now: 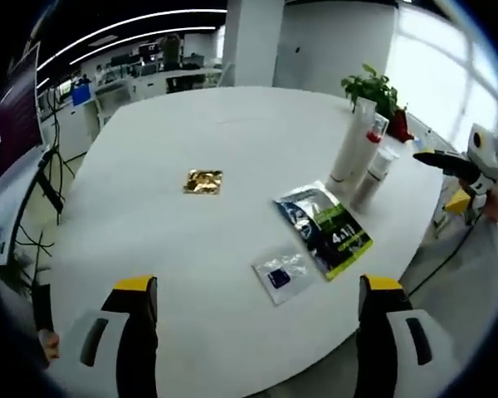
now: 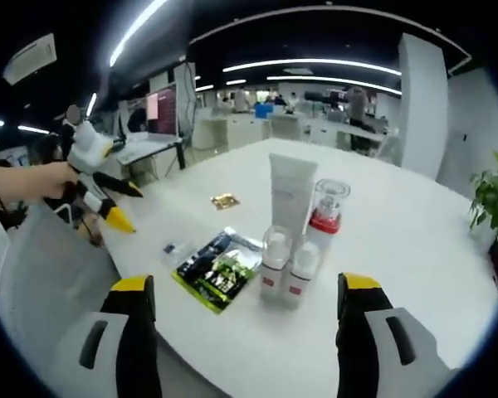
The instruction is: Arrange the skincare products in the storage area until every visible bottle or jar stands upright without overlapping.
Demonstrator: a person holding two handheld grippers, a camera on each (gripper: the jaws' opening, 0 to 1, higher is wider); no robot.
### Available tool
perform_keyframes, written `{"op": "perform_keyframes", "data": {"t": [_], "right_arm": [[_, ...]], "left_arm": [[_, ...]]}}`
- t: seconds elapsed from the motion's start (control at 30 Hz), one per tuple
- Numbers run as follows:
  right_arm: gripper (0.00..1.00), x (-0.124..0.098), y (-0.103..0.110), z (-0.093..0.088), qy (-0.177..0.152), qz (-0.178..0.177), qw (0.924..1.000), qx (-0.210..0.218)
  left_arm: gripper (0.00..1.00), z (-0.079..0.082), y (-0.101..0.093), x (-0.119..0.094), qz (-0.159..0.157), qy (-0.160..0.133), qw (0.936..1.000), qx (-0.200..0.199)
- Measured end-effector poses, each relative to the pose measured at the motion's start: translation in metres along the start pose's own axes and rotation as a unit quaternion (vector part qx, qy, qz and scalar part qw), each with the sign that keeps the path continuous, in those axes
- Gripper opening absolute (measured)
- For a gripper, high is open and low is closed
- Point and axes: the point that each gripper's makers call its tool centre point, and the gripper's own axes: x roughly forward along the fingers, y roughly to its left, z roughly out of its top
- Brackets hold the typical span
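Note:
A tall white tube (image 2: 290, 192) stands upright on the white table (image 2: 398, 249), with a clear bottle with a red band (image 2: 325, 214) beside it and two small clear-capped bottles (image 2: 275, 264) (image 2: 302, 270) in front. In the left gripper view the same group shows as the white tube (image 1: 349, 143) and a small bottle (image 1: 375, 174) at the table's right side. My right gripper (image 2: 241, 332) is open, close before the small bottles. My left gripper (image 1: 257, 332) is open over the near table edge, far from them. It also shows held in a hand as the left gripper (image 2: 108, 199), and the right gripper (image 1: 456, 162) likewise.
A green and black sachet (image 1: 324, 229) (image 2: 218, 267), a small clear packet with a blue item (image 1: 280, 274) (image 2: 173, 247) and a gold foil packet (image 1: 203, 181) (image 2: 225, 201) lie flat on the table. A potted plant (image 1: 372, 86) stands behind the tube. Desks and monitors surround the table.

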Motion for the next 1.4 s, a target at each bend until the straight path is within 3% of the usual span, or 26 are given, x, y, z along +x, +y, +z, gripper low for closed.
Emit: {"op": "perform_keyframes", "data": {"t": [0.3, 0.73, 1.1, 1.23, 1.4], "right_arm": [[0.9, 0.001, 0.0, -0.003, 0.005, -0.002, 0.9999, 0.012], [0.89, 0.003, 0.0, -0.009, 0.02, -0.001, 0.9997, 0.013], [0.88, 0.003, -0.001, -0.014, 0.031, -0.001, 0.9992, 0.024], [0.88, 0.004, 0.0, -0.015, 0.034, 0.002, 0.9991, 0.027], [0.88, 0.004, 0.0, -0.017, 0.038, 0.003, 0.9988, 0.032]], "left_arm": [[0.97, 0.01, 0.008, 0.024, -0.007, 0.03, 0.9992, 0.025], [0.93, 0.048, 0.039, 0.067, 0.0, 0.057, 0.9962, 0.066], [0.88, 0.078, 0.052, 0.111, -0.004, 0.067, 0.9958, 0.062], [0.85, 0.078, 0.049, 0.114, -0.003, 0.08, 0.9942, 0.072], [0.81, 0.087, 0.059, 0.135, -0.001, 0.1, 0.9914, 0.084]]}}
